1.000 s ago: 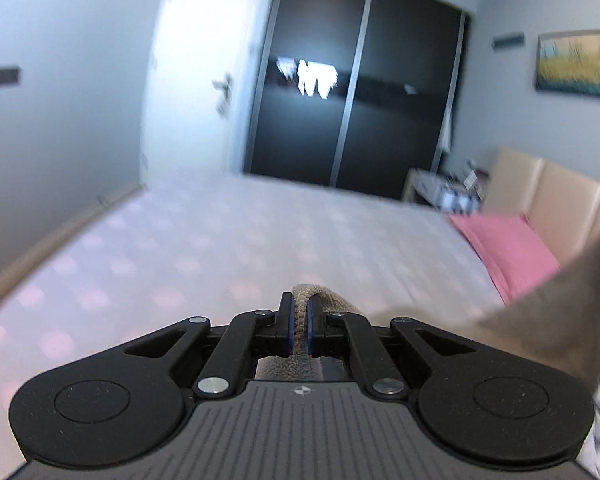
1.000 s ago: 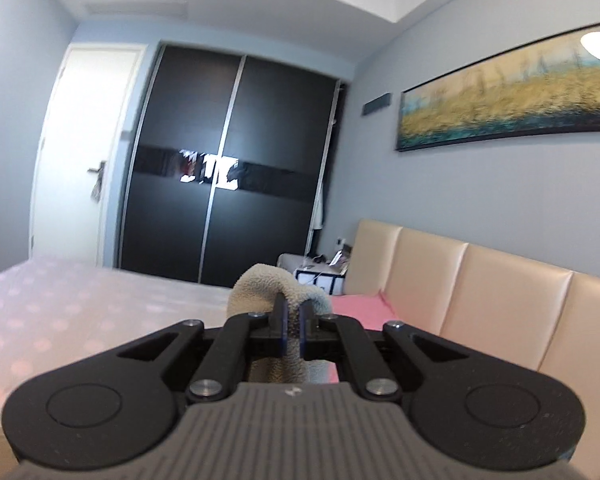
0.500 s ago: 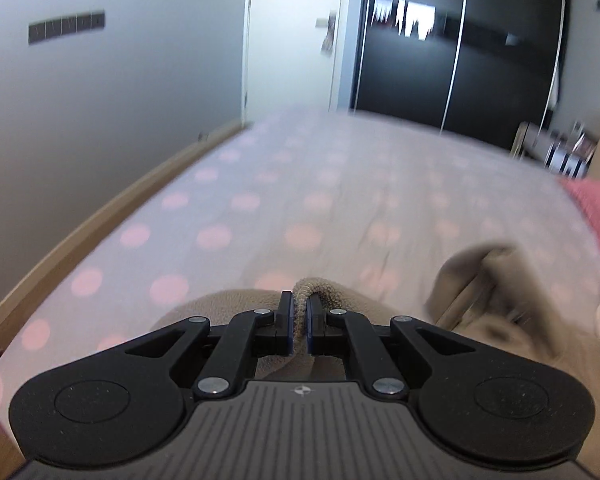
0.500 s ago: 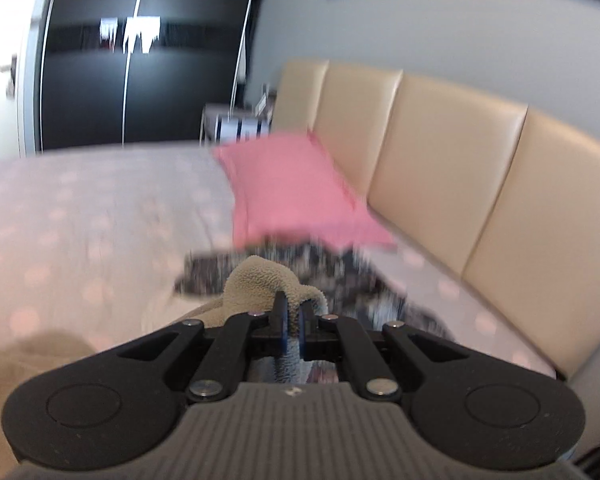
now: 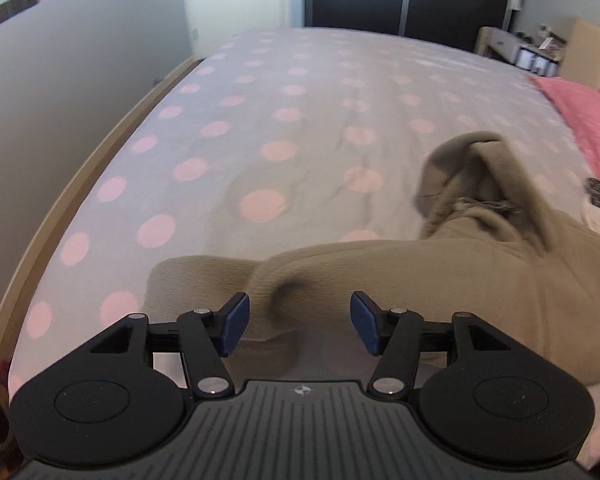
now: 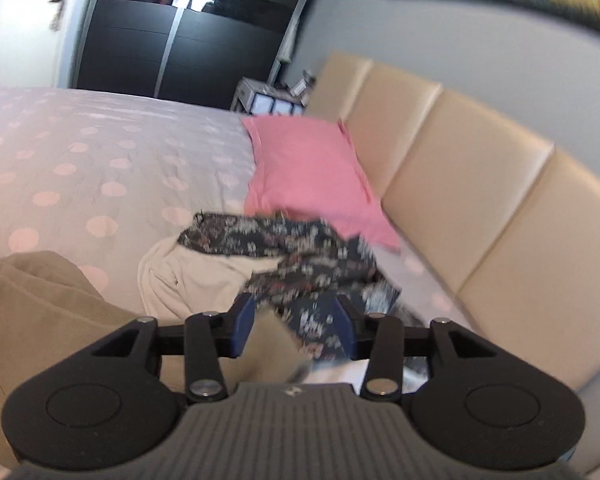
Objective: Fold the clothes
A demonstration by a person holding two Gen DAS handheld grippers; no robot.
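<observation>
A tan fleece hooded garment (image 5: 440,268) lies spread across the near part of the bed, its hood bunched at the far end. My left gripper (image 5: 299,326) is open just above the garment's near edge, holding nothing. My right gripper (image 6: 295,330) is open too; a corner of the tan garment (image 6: 32,304) lies loose between its jaws. Beyond it lie a dark floral garment (image 6: 296,256) and a cream garment (image 6: 196,276).
The bed has a white sheet with pink dots (image 5: 284,120) and a wooden edge (image 5: 76,184) at the left. A pink pillow (image 6: 312,172) and padded beige headboard (image 6: 460,168) are at the right. A black wardrobe (image 6: 180,36) and nightstand (image 5: 516,46) stand behind.
Both grippers came down from a raised hold to the bed and opened, letting go of the tan garment, which now lies on the sheet.
</observation>
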